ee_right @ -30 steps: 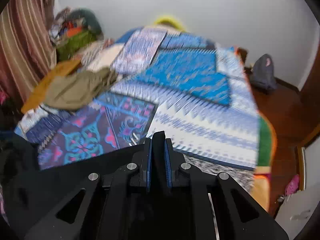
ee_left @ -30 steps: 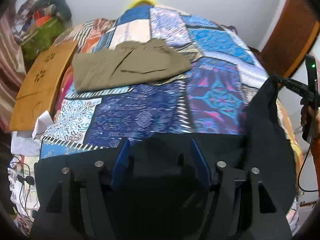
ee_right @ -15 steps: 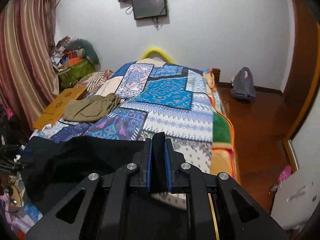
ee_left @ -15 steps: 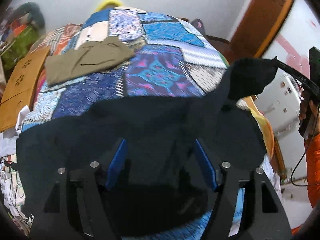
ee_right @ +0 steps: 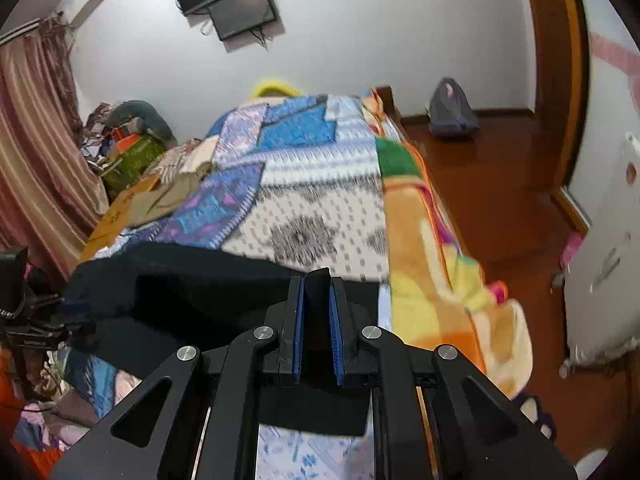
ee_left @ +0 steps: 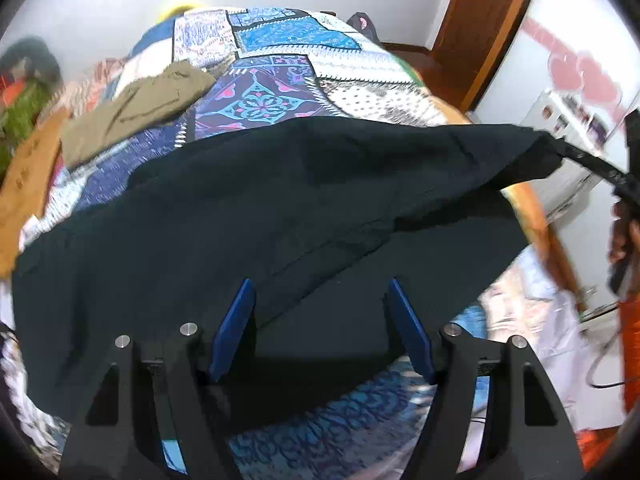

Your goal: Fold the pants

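Black pants (ee_left: 280, 208) hang stretched in the air over the foot of the bed. My right gripper (ee_right: 317, 280) is shut on one corner of the black pants (ee_right: 192, 288); it shows as a black tool at the right in the left wrist view (ee_left: 592, 164). My left gripper (ee_left: 320, 300) has its blue fingers (ee_left: 236, 320) wide apart, and the dark cloth lies between and over them; a grip does not show. The left gripper appears at the far left of the right wrist view (ee_right: 24, 320).
The bed carries a patchwork quilt (ee_left: 280, 92) with folded olive pants (ee_left: 136, 108) at its far left. A wooden board (ee_left: 24, 176) lies left of the bed. A wooden door frame (ee_right: 560, 80), a backpack (ee_right: 452, 112) and a white appliance (ee_right: 600, 260) stand at right.
Both grippers have swung right and drawn apart. The black pants went from bunched to pulled out wide and taut. The right gripper has stayed shut on the cloth.
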